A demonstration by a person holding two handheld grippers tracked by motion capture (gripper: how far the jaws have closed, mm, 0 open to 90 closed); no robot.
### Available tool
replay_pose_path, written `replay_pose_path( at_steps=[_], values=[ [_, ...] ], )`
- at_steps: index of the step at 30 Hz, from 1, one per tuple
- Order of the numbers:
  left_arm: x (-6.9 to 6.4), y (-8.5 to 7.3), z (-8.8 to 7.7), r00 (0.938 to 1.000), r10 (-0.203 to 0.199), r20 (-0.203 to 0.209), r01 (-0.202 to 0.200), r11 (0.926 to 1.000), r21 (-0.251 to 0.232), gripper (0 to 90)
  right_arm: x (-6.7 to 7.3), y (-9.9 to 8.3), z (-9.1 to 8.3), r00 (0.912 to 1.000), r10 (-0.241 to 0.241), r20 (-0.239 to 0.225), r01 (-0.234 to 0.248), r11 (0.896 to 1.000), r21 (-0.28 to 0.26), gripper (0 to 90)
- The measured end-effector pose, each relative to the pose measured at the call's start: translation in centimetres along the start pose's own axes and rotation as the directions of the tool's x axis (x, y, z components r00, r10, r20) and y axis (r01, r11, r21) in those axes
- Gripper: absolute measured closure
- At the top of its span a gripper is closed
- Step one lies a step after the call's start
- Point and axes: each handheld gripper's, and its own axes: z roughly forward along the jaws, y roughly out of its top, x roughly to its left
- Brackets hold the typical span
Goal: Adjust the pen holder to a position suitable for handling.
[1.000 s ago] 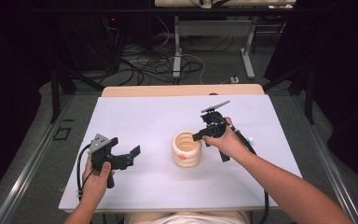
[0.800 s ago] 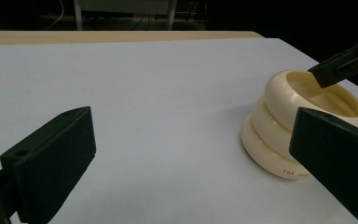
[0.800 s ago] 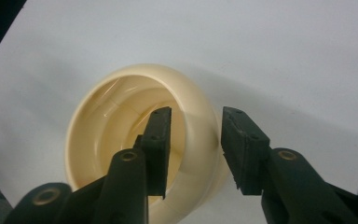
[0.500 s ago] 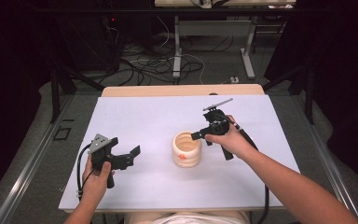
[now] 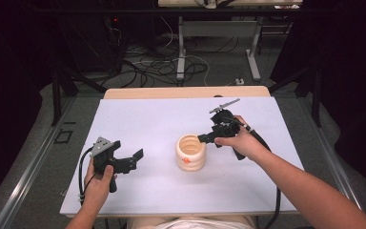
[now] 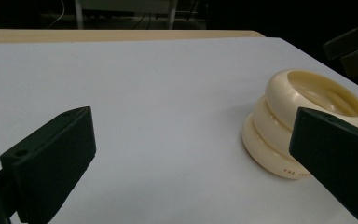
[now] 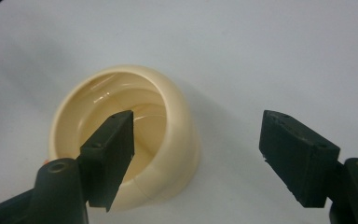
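Right gripper point(image 5: 205, 138) jaws just opened, spread over cream ringed pot point(image 5: 190, 152), left gripper point(image 5: 136, 160) spread and unmoved, white counter point(image 5: 147, 119), cables on dark floor point(image 5: 143, 71).

A white tabletop point(image 5: 147, 119) sits on a light wooden table whose far edge point(image 5: 186, 92) shows as a pale strip. Beyond it lies a grey floor point(image 5: 209, 71) strewn with tangled black and white cables point(image 5: 143, 67). 2 light metal table legs point(image 5: 181, 47) rise behind. Dark curtains point(image 5: 24, 57) close in both sides, leaving the room dim.
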Motion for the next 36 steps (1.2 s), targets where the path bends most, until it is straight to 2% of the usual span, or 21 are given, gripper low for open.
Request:
replay_pose_path(
  at_steps=[1,4,5,10,11,15,18,19,20,23,26,30,31,32,35,36],
  values=[
    [0.0,0.0,0.0,1.0000,0.000,0.000,0.000,1.0000,0.000,0.3,-0.2,0.0,-0.1,0.9996,-0.022,0.017,0.021,1.000,0.005,26.2],
    [0.0,0.0,0.0,1.0000,-0.002,-0.001,0.002,1.0000,-0.001,0.3,-0.6,-0.2,-0.3,0.9998,-0.017,0.013,0.017,1.000,0.006,24.9],
    [0.0,0.0,0.0,1.0000,-0.001,-0.001,0.001,1.0000,0.000,0.3,-0.8,-0.2,-0.4,0.9991,-0.029,0.033,0.028,0.999,0.020,23.5],
    [0.0,0.0,0.0,1.0000,-0.001,-0.001,0.001,1.0000,0.000,0.3,-1.6,-0.5,-0.7,0.9968,-0.060,0.052,0.059,0.998,0.026,15.8],
    [0.0,0.0,0.0,1.0000,-0.002,-0.001,0.002,1.0000,-0.001,0.3,-1.8,-0.6,-0.7,0.9957,-0.066,0.064,0.066,0.998,0.016,15.3],
    [0.0,0.0,0.0,1.0000,-0.001,-0.003,0.001,1.0000,-0.001,0.3,-2.4,-0.7,-1.3,0.9927,-0.090,0.081,0.087,0.996,0.030,13.3],
    [0.0,0.0,0.0,1.0000,-0.001,-0.004,0.001,1.0000,0.000,0.3,-2.7,-0.9,-1.4,0.9898,-0.105,0.097,0.103,0.994,0.024,0.8],
    [0.0,0.0,0.0,1.0000,-0.001,-0.004,0.001,1.0000,0.000,0.3,-2.7,-0.9,-1.4,0.9898,-0.105,0.097,0.103,0.994,0.024,0.8],
    [0.0,0.0,0.0,1.0000,-0.001,-0.003,0.001,1.0000,0.000,0.3,-2.9,-0.9,-1.7,0.9860,-0.117,0.118,0.113,0.993,0.040,0.2],
    [0.0,0.0,0.0,1.0000,0.000,-0.004,0.000,1.0000,0.000,0.3,-3.1,-1.0,-1.9,0.9848,-0.121,0.125,0.115,0.992,0.047,0.0],
    [0.0,0.0,0.0,1.0000,0.000,-0.005,0.000,1.0000,-0.001,0.3,-3.4,-1.2,-2.1,0.9742,-0.164,0.155,0.159,0.986,0.047,0.0],
    [0.0,0.0,-0.1,1.0000,0.002,-0.006,-0.002,1.0000,-0.001,0.3,-3.7,-1.2,-2.5,0.9549,-0.224,0.195,0.213,0.974,0.077,0.0],
    [0.0,0.0,-0.1,1.0000,0.002,-0.007,-0.002,1.0000,0.000,0.3,-3.9,-1.2,-2.6,0.9483,-0.250,0.196,0.238,0.968,0.080,0.0],
    [0.0,0.0,-0.1,1.0000,0.002,-0.007,-0.002,1.0000,0.000,0.3,-4.0,-1.3,-2.7,0.9470,-0.253,0.198,0.242,0.967,0.081,0.0],
    [0.0,0.1,-0.1,1.0000,0.003,-0.006,-0.003,1.0000,-0.001,0.3,-4.4,-1.3,-2.9,0.9328,-0.290,0.214,0.280,0.957,0.077,0.0],
    [0.0,0.1,-0.1,1.0000,0.003,-0.007,-0.003,1.0000,-0.001,0.3,-4.5,-1.3,-3.1,0.9290,-0.301,0.215,0.287,0.953,0.094,0.0]
  ],
)
